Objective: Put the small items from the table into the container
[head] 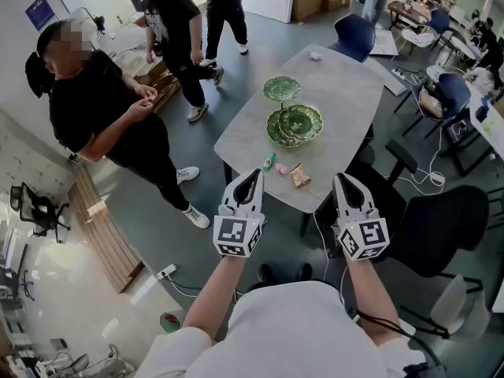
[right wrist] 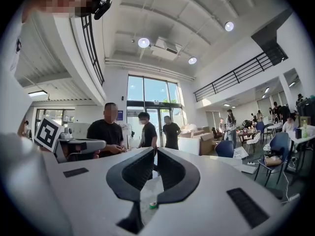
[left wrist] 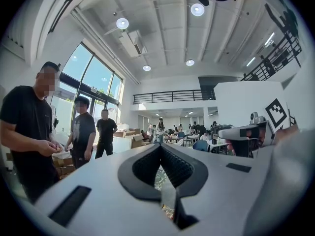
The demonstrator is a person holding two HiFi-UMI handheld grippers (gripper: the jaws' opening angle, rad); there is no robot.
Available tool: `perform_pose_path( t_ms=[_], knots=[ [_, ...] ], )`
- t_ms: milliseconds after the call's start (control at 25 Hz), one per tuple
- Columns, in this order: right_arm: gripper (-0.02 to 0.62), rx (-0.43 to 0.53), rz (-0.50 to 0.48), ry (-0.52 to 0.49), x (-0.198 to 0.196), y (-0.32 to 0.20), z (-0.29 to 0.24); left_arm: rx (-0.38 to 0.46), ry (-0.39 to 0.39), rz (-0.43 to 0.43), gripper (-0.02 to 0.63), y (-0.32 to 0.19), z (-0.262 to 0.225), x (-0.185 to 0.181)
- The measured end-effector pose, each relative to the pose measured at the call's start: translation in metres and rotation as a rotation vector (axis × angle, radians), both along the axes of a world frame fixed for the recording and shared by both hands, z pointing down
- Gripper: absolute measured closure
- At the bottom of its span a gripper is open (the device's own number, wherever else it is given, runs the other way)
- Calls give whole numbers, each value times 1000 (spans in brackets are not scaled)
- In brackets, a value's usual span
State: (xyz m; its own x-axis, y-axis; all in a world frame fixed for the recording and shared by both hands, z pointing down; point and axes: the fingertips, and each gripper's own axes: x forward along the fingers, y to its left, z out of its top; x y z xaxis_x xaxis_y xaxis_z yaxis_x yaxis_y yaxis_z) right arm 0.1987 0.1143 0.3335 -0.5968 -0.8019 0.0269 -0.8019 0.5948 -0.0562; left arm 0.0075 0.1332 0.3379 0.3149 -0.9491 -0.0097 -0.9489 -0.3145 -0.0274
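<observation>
Both tongs you held level, just short of the bench (head: pixel 346 85), in the head view: left tongs (head: pixel 252 176), right tongs (head: pixel 345 181). Three small items (head: pixel 299 176) lay near its front edge, before the green dishes (head: pixel 295 124), probably the container. In the left gripper view the jaws were pressed together, empty. In the right gripper view it was the same. I judge that no picking had begun; next you needed to spread one pair and reach forward.

Glossy green plates (head: pixel 295 123), matt grey stone-look table (head: pixel 346 85)
</observation>
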Motion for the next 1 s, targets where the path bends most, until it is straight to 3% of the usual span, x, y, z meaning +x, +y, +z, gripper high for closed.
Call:
perform_pose_path(
  t_ms=[320, 760, 920, 1000],
  knots=[
    [577, 2, -11, 29, -17, -2, 3, 0, 3, 30, 600, -2, 2, -8],
    [477, -19, -42, 48, -36, 2, 14, 6, 13, 93, 597, 1, 11, -14],
    [469, -30, -37, 57, -42, 4, 21, -10, 16, 117, 595, 1, 19, -16],
    [468, -33, -37, 61, -46, 6, 22, -17, 18, 133, 545, 2, 22, -18]
  ],
)
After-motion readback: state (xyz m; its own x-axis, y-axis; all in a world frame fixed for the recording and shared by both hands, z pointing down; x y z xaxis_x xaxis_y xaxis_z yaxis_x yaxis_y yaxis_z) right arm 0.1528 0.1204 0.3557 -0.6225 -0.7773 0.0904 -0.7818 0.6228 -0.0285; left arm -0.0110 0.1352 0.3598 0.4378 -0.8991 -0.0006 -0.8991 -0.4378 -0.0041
